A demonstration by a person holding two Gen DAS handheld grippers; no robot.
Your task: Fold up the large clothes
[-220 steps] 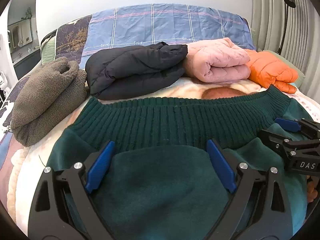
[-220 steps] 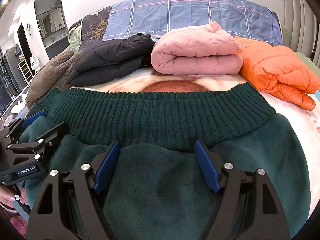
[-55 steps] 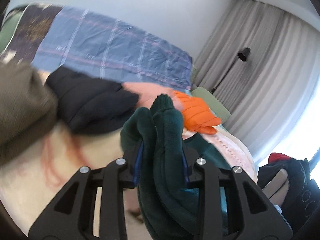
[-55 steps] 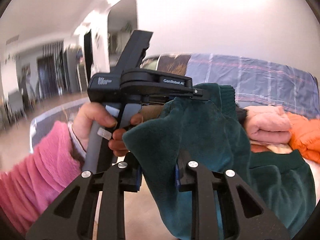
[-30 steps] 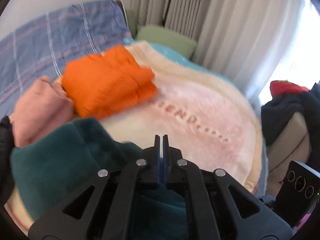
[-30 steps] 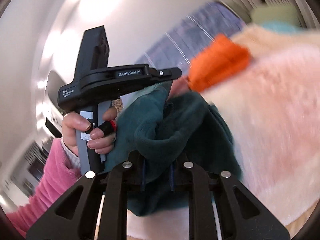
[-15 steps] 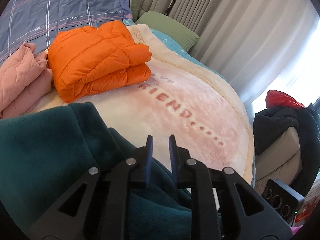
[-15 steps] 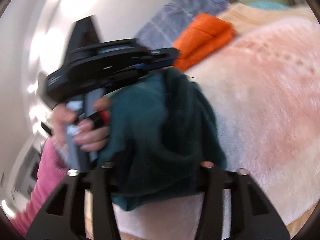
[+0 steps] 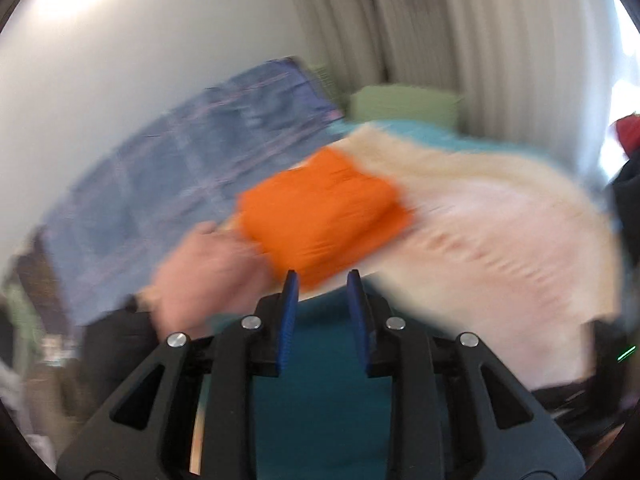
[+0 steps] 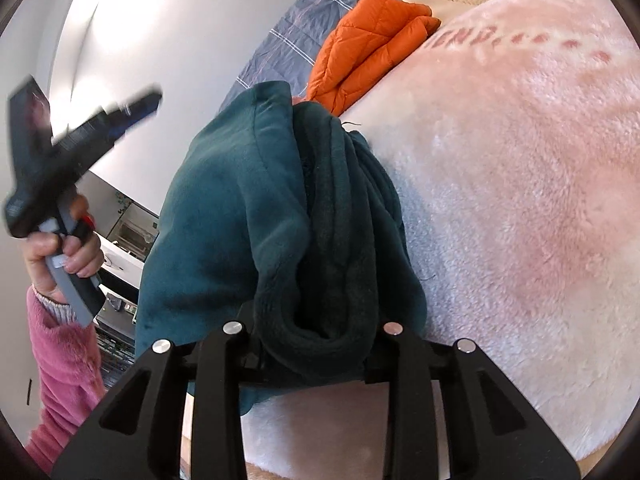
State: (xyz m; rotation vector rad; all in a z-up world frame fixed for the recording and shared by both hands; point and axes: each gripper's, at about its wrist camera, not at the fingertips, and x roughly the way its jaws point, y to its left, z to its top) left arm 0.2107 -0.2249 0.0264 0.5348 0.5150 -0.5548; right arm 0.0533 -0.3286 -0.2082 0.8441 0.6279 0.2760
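- Two grippers show: the left gripper (image 9: 322, 282) has just been opening, its blue pads (image 9: 289, 316) apart with nothing between them, the green sweater (image 9: 320, 392) below it.
- Right gripper (image 10: 316, 356) grasps a thick bunched fold of the green sweater (image 10: 248, 216), which is heaped on the pink blanket (image 10: 520, 184).
- Orange jacket (image 10: 368, 40) lies folded just beyond.

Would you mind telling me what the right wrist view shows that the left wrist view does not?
Only the right wrist view shows the person's hand, pink sleeve and the right gripper clamping bunched green sweater. Only the left wrist view shows the curtains, green pillow and the left gripper open above the sweater. Both share the orange jacket and pink blanket.
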